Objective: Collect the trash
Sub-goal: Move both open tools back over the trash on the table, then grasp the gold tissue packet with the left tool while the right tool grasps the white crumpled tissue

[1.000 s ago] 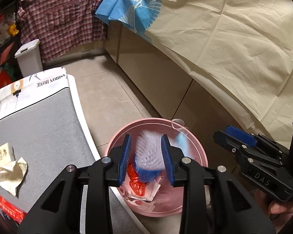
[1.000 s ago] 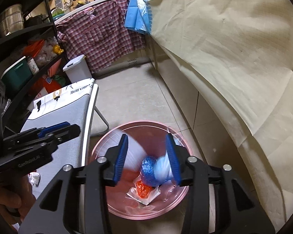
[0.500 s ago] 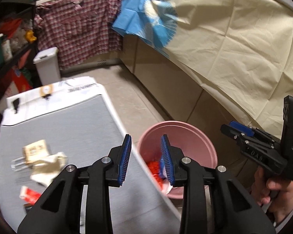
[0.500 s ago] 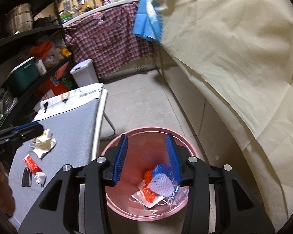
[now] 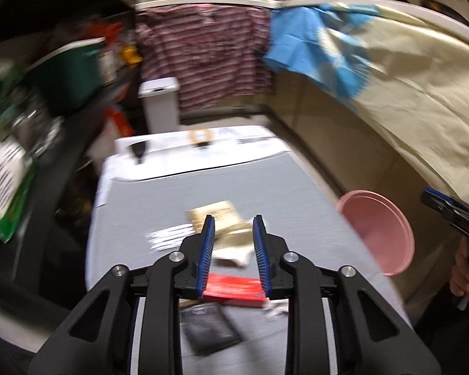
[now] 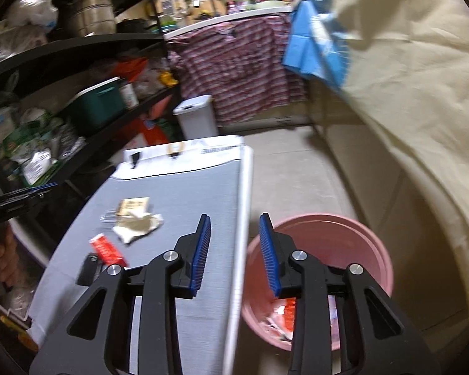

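Observation:
My left gripper (image 5: 232,250) is open and empty above the grey table (image 5: 178,200), over a crumpled beige wrapper (image 5: 234,243). A tan packet (image 5: 214,211), a red packet (image 5: 234,290), a black packet (image 5: 209,331) and a clear wrapper (image 5: 168,236) lie around it. My right gripper (image 6: 234,250) is open and empty over the table's right edge, beside the pink bin (image 6: 344,243), which holds red and white trash (image 6: 284,312). The same litter shows in the right wrist view: beige wrapper (image 6: 137,226), red packet (image 6: 108,250).
Black shelves (image 6: 62,47) full of goods stand left of the table. A white lidded bin (image 6: 197,118) stands on the floor behind it. A beige cloth (image 6: 422,125) covers the counter on the right. The pink bin also shows in the left wrist view (image 5: 378,228).
Both grippers let trash fall into the pink bin, then swung left and up. The left one has moved from over the bin to over the table's litter.

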Demonstrator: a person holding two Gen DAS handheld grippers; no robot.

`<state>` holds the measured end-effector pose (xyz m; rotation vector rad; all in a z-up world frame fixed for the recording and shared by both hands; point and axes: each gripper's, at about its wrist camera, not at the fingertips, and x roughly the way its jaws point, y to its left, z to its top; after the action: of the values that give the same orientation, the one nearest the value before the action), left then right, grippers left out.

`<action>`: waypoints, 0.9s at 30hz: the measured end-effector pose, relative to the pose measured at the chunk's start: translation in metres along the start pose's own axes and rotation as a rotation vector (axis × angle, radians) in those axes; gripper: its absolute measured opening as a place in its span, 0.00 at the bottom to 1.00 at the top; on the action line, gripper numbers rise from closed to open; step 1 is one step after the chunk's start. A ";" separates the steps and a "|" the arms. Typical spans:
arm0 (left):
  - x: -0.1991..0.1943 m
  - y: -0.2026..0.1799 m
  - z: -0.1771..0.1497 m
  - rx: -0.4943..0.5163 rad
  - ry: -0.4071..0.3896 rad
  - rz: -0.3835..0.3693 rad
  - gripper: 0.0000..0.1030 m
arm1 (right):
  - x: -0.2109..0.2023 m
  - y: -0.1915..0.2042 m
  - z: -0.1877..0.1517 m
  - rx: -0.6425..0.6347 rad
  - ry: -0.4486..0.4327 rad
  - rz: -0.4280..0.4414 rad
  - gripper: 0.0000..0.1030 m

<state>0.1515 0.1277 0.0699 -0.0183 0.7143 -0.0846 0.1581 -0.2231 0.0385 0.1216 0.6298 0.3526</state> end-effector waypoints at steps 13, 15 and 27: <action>0.050 0.088 -0.022 -0.182 0.035 0.050 0.18 | 0.054 0.098 -0.033 -0.117 0.086 0.191 0.26; 0.060 0.087 -0.025 -0.179 0.045 0.035 0.18 | 0.067 0.111 -0.040 -0.134 0.112 0.209 0.26; 0.095 0.071 -0.023 -0.133 0.070 -0.030 0.18 | 0.126 0.142 -0.073 -0.190 0.288 0.284 0.29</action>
<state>0.2126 0.1906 -0.0128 -0.1536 0.7886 -0.0670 0.1684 -0.0448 -0.0590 -0.0235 0.8620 0.7107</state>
